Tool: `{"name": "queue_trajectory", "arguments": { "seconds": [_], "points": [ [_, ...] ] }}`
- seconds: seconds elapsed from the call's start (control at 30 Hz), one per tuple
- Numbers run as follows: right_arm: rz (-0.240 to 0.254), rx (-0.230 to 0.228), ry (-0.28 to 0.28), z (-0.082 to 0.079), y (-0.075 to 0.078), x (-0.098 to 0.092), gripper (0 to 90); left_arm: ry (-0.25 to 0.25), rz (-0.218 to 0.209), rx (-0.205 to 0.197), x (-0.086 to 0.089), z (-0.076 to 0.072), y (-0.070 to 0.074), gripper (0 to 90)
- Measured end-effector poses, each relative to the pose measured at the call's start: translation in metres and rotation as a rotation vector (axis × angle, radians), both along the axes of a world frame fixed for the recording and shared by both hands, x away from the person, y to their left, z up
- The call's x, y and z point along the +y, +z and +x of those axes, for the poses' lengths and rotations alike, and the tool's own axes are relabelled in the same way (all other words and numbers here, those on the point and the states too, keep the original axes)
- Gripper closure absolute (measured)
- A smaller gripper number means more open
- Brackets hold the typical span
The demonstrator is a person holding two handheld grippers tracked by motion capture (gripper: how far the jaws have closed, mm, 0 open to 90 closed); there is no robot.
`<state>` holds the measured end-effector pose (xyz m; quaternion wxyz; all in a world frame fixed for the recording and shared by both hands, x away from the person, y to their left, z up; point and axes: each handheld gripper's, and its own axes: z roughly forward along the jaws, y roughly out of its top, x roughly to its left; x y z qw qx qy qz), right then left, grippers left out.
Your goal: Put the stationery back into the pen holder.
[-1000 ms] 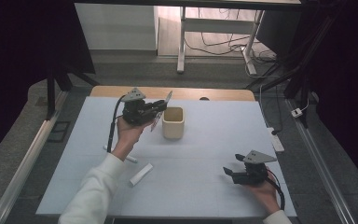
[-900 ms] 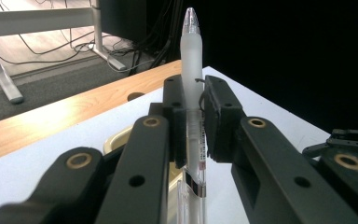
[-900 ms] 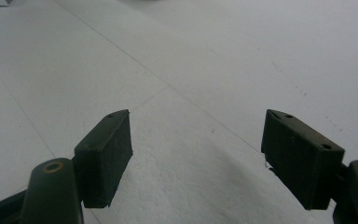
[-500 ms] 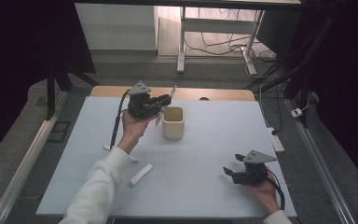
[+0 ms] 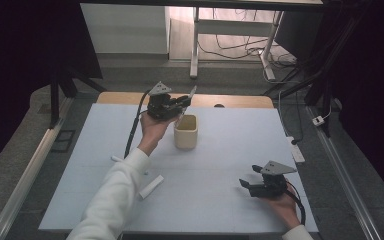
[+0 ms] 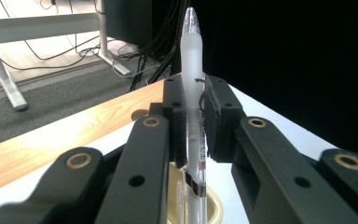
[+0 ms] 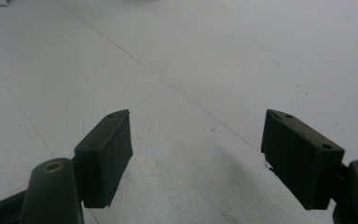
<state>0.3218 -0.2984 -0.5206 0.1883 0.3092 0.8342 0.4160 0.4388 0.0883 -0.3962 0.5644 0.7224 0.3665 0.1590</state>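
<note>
Since 1 s ago the left gripper [image 5: 180, 106] has lifted w/ the frosted clear plastic pen [image 6: 192, 93] and moved toward upper centre of the high view, now above and just behind the back-left rim of the cream rounded-square pen cup [image 5: 185, 131]. Right gripper [image 5: 252, 184] hasn't shifted, lower right of frame.

Progress, as I judge it: pick-up is done, pen is carried to the cup; what's left is tipping it upright over the opening, lowering, and letting go. Lower end of the pen appears already over the cup rim [image 6: 214, 210] in the left gripper view, but can't tell if it's inside yet.

Pen looks slim, translucent white barrel, clear pointed tip at top, dark band lower down. It stands between the left jaws, which are closed narrow on its mid-barrel, approx. in line w/ them.

Right jaws stand wide apart, holding nothing, low over the pale blue desk [image 5: 230, 150].

Elsewhere on the desk: a white stick-shaped marker [image 5: 151, 186] lower left of centre, and another small white piece [image 5: 116, 158] near the sleeve [image 5: 115, 200], both well apart from the cup.
</note>
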Motion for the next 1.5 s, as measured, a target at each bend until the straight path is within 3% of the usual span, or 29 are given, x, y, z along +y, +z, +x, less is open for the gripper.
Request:
{"name": "queue_trajectory", "arguments": {
  "seconds": [0.33, 0.47, 0.83, 1.17, 1.2, 1.37, 1.5],
  "points": [
    [-0.005, 0.001, 0.001, 0.001, -0.001, 0.000, 23.8, 0.018, -0.012, 0.001, -0.007, 0.009, -0.008, 78.6],
    [-0.004, 0.004, 0.000, 0.001, -0.001, 0.000, 23.8, 0.020, -0.051, 0.011, -0.008, 0.014, -0.010, 78.5],
    [0.000, 0.008, 0.000, 0.002, -0.002, 0.000, 23.8, 0.029, -0.021, 0.011, -0.021, 0.027, -0.021, 78.3],
    [-0.006, 0.010, -0.007, 0.002, -0.002, -0.001, 23.8, 0.022, -0.006, 0.010, -0.023, 0.028, -0.023, 77.3],
    [-0.007, 0.009, -0.006, 0.002, -0.002, -0.001, 23.8, 0.018, -0.004, 0.009, -0.022, 0.028, -0.023, 76.3],
    [-0.006, 0.007, -0.004, 0.002, -0.002, -0.001, 23.8, 0.016, 0.030, 0.005, -0.018, 0.024, -0.020, 51.4],
    [-0.004, 0.008, -0.002, 0.002, -0.002, 0.000, 23.8, 0.001, 0.066, 0.001, -0.015, 0.017, -0.018, 44.8]
  ]
}}
